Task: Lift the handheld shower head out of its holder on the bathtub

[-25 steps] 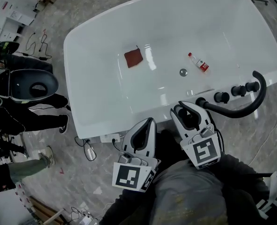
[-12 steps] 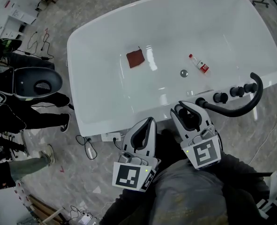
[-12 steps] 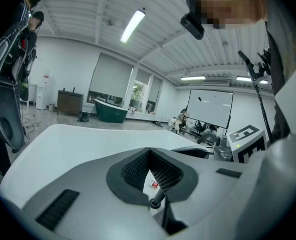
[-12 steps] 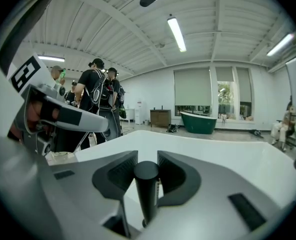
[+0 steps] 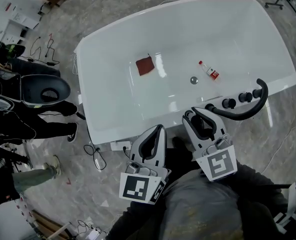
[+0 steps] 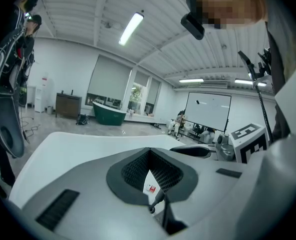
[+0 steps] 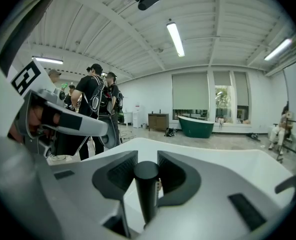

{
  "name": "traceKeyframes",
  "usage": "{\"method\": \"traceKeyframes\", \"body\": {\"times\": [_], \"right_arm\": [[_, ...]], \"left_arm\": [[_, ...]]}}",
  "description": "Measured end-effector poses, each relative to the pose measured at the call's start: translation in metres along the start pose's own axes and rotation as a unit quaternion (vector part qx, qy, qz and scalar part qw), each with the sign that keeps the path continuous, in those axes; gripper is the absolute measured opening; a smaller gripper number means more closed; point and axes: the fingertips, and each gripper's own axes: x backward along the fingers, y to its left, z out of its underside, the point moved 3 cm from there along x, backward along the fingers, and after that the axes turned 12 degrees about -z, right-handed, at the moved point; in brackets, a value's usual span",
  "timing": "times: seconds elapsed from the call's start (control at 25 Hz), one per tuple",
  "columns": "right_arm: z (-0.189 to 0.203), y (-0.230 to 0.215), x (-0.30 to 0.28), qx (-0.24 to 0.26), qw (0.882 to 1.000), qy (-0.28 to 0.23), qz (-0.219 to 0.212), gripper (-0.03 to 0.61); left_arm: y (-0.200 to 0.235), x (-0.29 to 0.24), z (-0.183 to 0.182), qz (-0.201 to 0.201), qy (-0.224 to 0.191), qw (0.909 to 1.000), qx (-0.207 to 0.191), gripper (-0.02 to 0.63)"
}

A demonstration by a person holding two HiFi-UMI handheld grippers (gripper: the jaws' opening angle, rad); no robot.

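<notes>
My right gripper (image 5: 201, 116) is shut on the upright black handle of the shower head (image 7: 146, 186), a dark cylinder pinched between its pads (image 7: 118, 173). The black hose (image 5: 244, 113) curves from that gripper back to the tub's near rim beside three black knobs (image 5: 229, 103). The white bathtub (image 5: 117, 132) lies below and ahead of both grippers. My left gripper (image 5: 159, 130) hangs beside the right one, shut and holding nothing; its tips meet (image 6: 149, 151) in the left gripper view.
Inside the tub lie a red cloth (image 5: 144, 65), a small bottle (image 5: 208, 70) and the drain (image 5: 193, 80). People (image 5: 17, 121) and a dark round seat (image 5: 41, 91) stand left of the tub. Cables (image 5: 95, 156) trail on the marble floor.
Both grippers have risen away from the tub rim, the right one with the black handle in it. The tub looks smaller and farther, and the hose arcs up from the rim.
</notes>
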Motion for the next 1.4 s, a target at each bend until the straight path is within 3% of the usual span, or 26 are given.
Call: {"method": "traceKeyframes", "body": {"times": [0.36,0.76,1.4], "right_arm": [[-0.059,0.011,0.022,0.011,1.0,-0.025,0.003,0.126],[-0.092,0.02,0.041,0.026,0.999,-0.048,0.003,0.126],[-0.105,0.022,0.059,0.035,0.997,-0.073,-0.003,0.126]], "left_arm": [[-0.008,0.023,-0.047,0.007,-0.014,0.9998,-0.009,0.002],[-0.013,0.043,-0.073,0.007,-0.045,0.9989,-0.015,0.002],[-0.032,0.054,-0.087,0.012,-0.072,0.9968,-0.032,0.002]]}}
